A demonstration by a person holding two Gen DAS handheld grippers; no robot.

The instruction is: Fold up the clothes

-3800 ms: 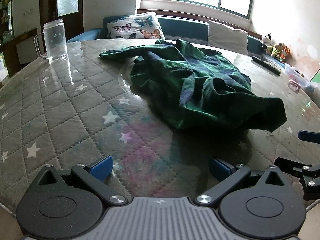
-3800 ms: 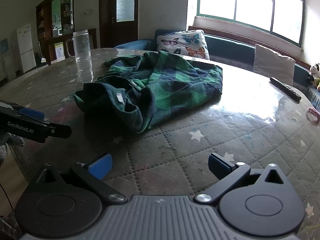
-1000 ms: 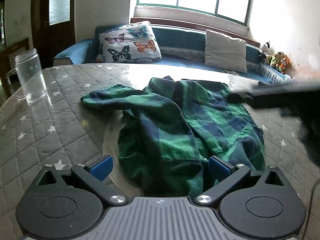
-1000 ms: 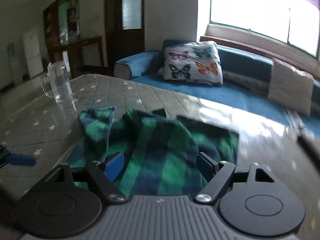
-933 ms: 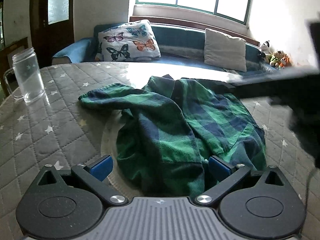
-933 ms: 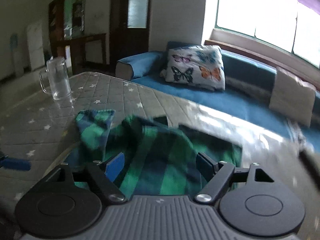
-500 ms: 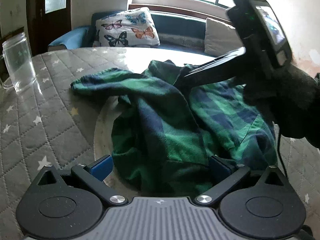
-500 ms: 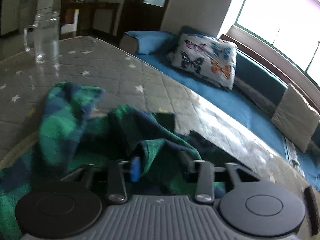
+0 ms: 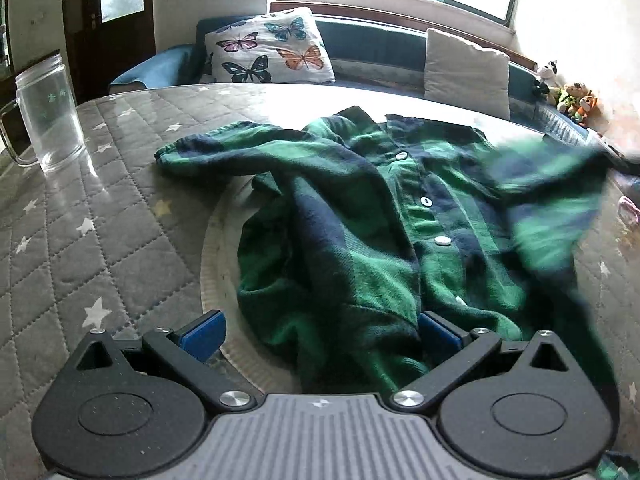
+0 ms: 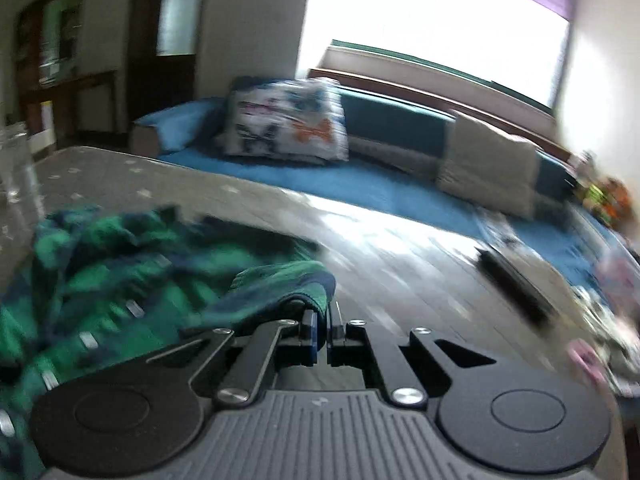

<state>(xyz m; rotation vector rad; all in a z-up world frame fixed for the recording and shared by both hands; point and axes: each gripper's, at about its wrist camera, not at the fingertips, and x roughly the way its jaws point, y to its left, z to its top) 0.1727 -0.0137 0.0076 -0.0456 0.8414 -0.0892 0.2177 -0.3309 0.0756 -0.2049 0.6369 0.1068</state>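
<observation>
A green and navy plaid shirt [image 9: 360, 216] lies rumpled on the quilted star-pattern table [image 9: 100, 216], its button placket facing up. My left gripper [image 9: 320, 330] stands open at the shirt's near hem, which lies between its blue pads without being pinched. In the right wrist view, my right gripper [image 10: 323, 330] is shut on a fold of the shirt's edge [image 10: 288, 280] and the rest of the shirt [image 10: 100, 264] trails to the left. That pulled part shows blurred at the right of the left wrist view. The right gripper itself is not in the left view.
A clear glass mug [image 9: 48, 120] stands at the table's far left. A dark remote [image 10: 516, 284] and pink items [image 10: 584, 356] lie at the right side. Behind the table runs a blue bench with a butterfly pillow [image 9: 268, 52] and a beige cushion [image 9: 466, 68].
The right gripper closed on the shirt's edge and swept it rightward, opening the shirt so its buttons show. It left the left wrist view. The left gripper barely moved.
</observation>
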